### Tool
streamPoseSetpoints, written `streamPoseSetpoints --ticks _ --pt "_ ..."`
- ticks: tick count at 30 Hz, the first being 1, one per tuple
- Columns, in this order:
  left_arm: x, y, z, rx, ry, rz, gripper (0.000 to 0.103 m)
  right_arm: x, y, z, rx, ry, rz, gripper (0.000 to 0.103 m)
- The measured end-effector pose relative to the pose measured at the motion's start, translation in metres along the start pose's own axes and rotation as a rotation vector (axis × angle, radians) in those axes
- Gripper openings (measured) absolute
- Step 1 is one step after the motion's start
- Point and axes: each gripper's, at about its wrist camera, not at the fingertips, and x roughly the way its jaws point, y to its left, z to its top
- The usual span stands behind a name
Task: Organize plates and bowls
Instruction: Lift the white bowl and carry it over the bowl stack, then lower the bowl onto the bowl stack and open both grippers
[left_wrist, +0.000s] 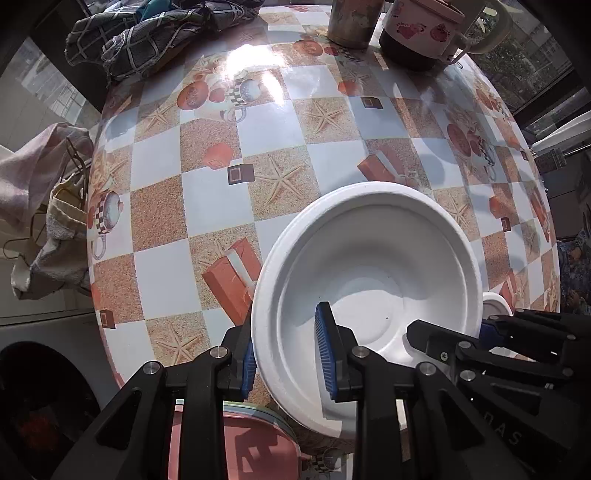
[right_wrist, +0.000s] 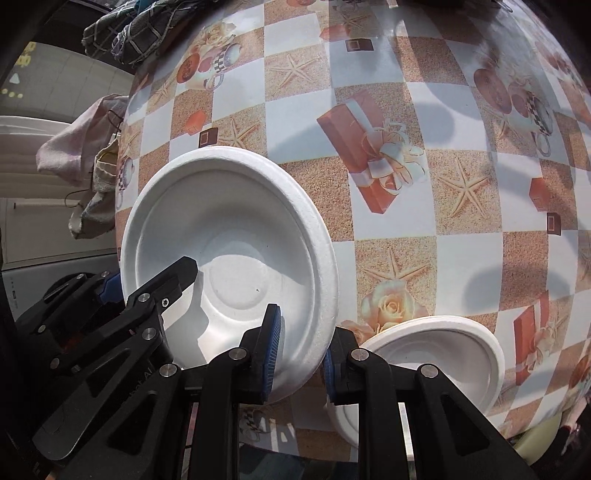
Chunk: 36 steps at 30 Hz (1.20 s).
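Both grippers hold one white bowl over the table

The left gripper and right gripper each pinch the rim of the white bowl between blue pads, one finger inside, one outside, lifting it tilted above the patterned table. A smaller bowl sits just beside it. It looks like light, stiff moulded pulp: crushable, so grip the rolled rim gently.

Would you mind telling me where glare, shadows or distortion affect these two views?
Left wrist view: sun glare whitens the tablecloth near the far edge; the left hand-held gripper casts a hard shadow inside the white bowl. Right wrist view: soft round shadows dapple the cloth. Both views: fisheye bulges the checks.
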Motion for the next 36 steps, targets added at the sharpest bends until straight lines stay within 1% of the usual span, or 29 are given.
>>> streamPoseSetpoints --ticks 5,13,16,19,23,33,36 --pt "-0.014 -0.033 -0.012 0.098 -0.022 -0.015 0.031 -0.018 -0.017 -0.026 0.029 -0.054 -0.054 0.024" --pt "-0.015 -0.099 -0.032 0.292 -0.002 -0.047 0.032 -0.028 -0.053 -0.068 0.19 -0.084 -0.061 0.024" --pt "-0.012 -0.117 -0.039 0.351 0.012 -0.046 0.034 -0.031 -0.069 -0.083 0.241 -0.086 -0.064 0.024" --pt "-0.009 -0.131 -0.043 0.399 0.022 -0.033 0.035 -0.029 -0.078 -0.087 0.27 -0.086 -0.069 0.024" --pt "-0.006 -0.142 -0.041 0.428 0.028 -0.026 0.035 -0.032 -0.087 -0.086 0.286 -0.097 -0.077 0.024" --pt "0.004 -0.152 -0.037 0.452 0.048 -0.01 0.035 -0.029 -0.094 -0.089 0.301 -0.114 -0.081 0.024" --pt "0.007 -0.155 -0.038 0.463 0.052 -0.013 0.039 -0.027 -0.097 -0.091 0.308 -0.123 -0.089 0.024"
